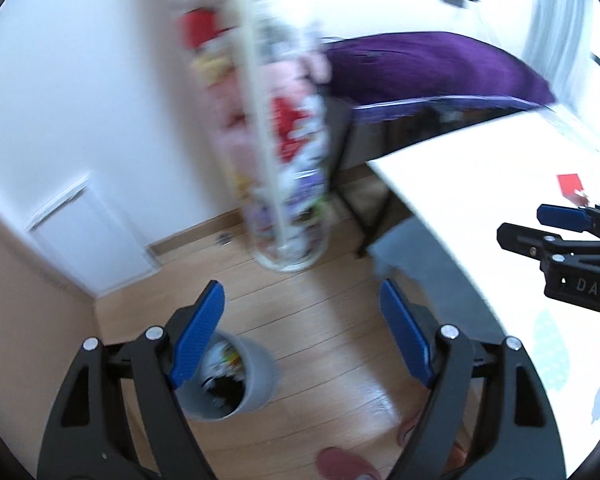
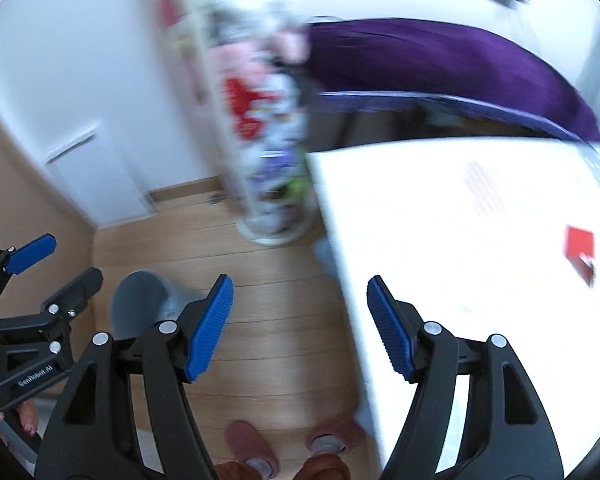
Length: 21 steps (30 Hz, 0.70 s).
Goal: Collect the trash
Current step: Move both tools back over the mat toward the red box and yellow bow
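Note:
A grey trash bin (image 1: 236,380) stands on the wooden floor, with scraps inside; it also shows in the right wrist view (image 2: 144,304). My left gripper (image 1: 302,312) is open and empty, held above the floor just right of the bin. My right gripper (image 2: 300,308) is open and empty over the floor beside the white table (image 2: 460,240). A red piece of paper (image 2: 580,246) lies on the table at the right; it also shows in the left wrist view (image 1: 570,186). Both views are motion-blurred.
A tall clear container (image 1: 276,140) packed with colourful items stands on the floor by the wall. A purple-covered bed (image 1: 428,68) is behind the table. The person's pink slippers (image 2: 252,444) are on the floor below.

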Tool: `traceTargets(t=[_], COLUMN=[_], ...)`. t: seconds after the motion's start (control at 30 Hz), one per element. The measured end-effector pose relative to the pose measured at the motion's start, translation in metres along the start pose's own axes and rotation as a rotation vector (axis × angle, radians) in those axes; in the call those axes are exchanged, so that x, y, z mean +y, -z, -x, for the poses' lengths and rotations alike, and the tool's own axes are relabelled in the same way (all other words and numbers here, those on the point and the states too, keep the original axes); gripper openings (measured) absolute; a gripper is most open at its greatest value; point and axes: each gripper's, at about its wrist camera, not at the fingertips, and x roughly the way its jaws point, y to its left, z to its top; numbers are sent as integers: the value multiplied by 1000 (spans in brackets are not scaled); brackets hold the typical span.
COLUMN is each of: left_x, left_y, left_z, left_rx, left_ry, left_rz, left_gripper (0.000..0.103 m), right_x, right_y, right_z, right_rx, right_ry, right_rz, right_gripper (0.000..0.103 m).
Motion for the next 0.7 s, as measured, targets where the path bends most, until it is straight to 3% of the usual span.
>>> traceTargets(t=[0.37,0.7], left_x=[-186,-349], left_y=[-46,-82], left_z=[-8,-23], left_rx=[-31,-43], left_ry=[206,304], left_rz=[-275,-488], left_gripper=[80,80], right_x=[-190,-339], right_y=[48,79], right_z=[51,79], right_rx=[-49,-73], right_ry=[215,317], right_rz=[-311,-500], right_gripper=[69,69])
